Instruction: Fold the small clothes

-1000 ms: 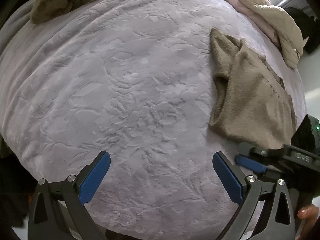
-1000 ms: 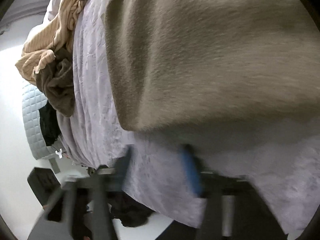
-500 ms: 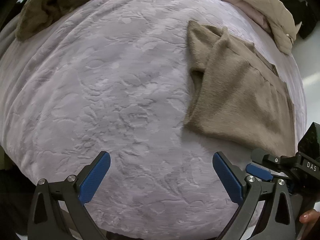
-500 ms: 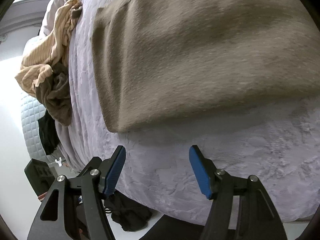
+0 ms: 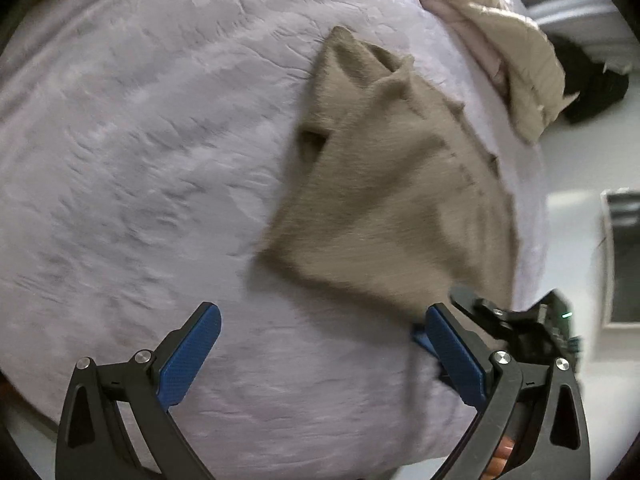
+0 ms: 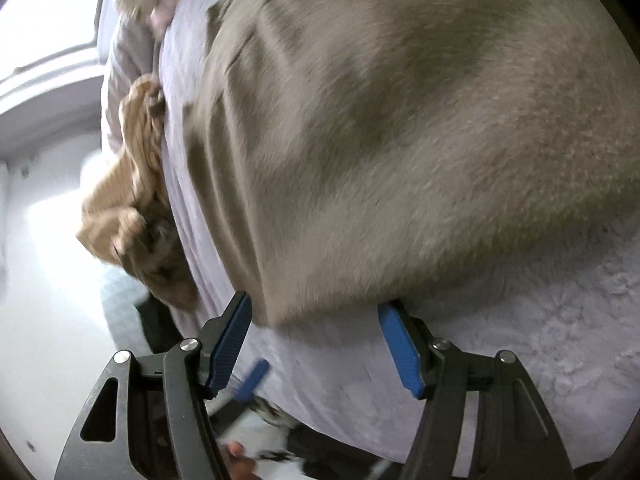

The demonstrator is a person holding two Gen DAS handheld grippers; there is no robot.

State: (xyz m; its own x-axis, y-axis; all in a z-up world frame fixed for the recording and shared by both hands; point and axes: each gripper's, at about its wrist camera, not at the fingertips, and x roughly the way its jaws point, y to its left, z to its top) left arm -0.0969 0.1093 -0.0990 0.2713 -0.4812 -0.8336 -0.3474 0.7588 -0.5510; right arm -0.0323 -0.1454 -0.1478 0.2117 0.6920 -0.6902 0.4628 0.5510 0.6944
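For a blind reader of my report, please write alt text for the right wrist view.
The right gripper, jaws open, reaches the near edge of a fuzzy taupe garment lying on a lavender bedspread. A crumpled tan garment lies at the bed's left edge. The picture is blurred by motion.

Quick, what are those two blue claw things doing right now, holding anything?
Left gripper: open, holding nothing, over the lilac blanket.
Right gripper: open, at the edge of the tan garment, not clamped on it.
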